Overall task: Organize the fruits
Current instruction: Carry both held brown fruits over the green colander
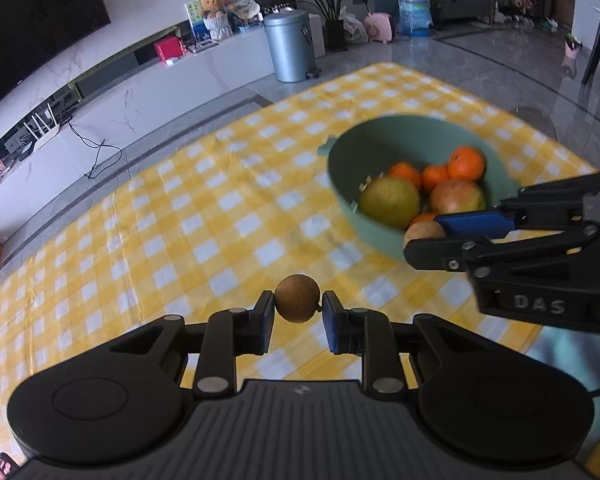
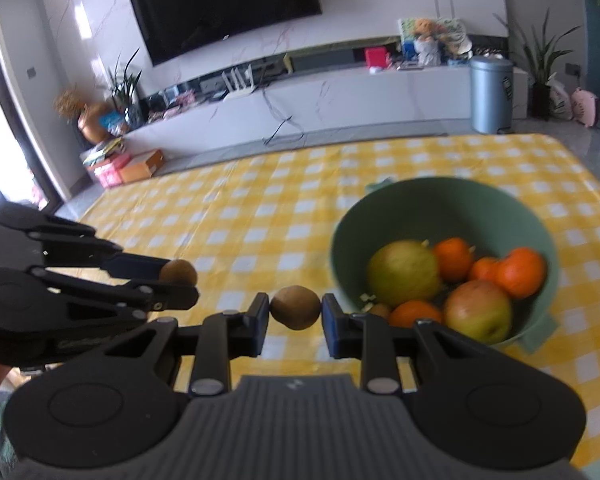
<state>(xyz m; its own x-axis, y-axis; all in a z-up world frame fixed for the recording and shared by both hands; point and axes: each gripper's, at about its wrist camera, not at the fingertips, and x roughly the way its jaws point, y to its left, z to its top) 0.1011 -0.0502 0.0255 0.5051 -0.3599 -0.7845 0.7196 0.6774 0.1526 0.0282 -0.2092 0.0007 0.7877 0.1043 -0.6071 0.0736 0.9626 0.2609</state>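
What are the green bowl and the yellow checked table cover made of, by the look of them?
The green bowl looks like matte plastic: one even colour, smooth wall, a small moulded tab at the rim; glazed ceramic can't be ruled out. The table cover seems a thin wipe-clean sheet, maybe vinyl or oilcloth: it lies flat with a faint sheen and soft creases.

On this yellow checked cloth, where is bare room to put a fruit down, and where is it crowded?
The checked cloth lies bare from the green bowl across to its left edge and back to its far edge. The bowl itself is crowded with apples and oranges.
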